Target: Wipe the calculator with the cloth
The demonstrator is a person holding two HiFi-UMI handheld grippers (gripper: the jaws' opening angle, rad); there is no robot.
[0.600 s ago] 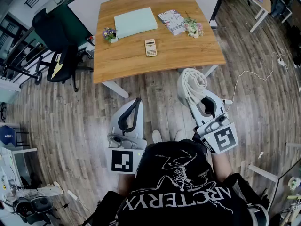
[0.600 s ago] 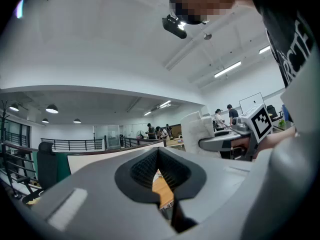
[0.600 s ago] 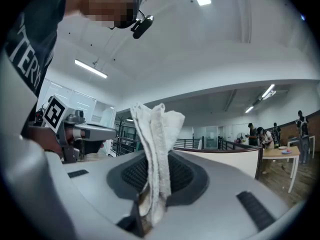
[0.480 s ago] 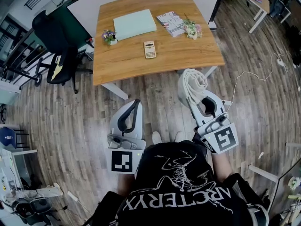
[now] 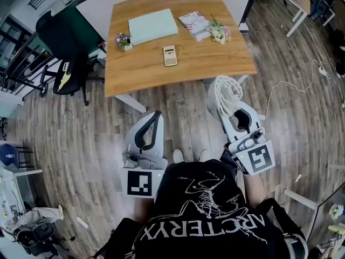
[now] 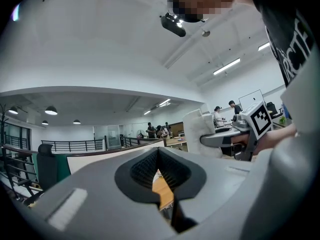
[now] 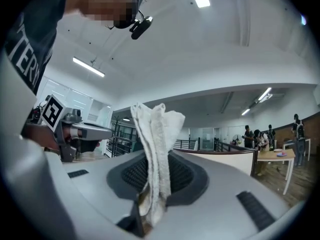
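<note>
Now we are pinching the cloth (image 5: 226,89) in the right gripper (image 5: 225,102) and holding the left gripper (image 5: 157,115) pressed together, empty, both off the desk's (image 5: 215,63) near edge; the calculator (image 5: 170,55) is lying mid-desk.

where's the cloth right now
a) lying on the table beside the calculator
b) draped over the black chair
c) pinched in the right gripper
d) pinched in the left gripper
c: the white cloth stands pinched in the right gripper, while the left gripper is shut on nothing and the calculator lies uncovered on the table.
</note>
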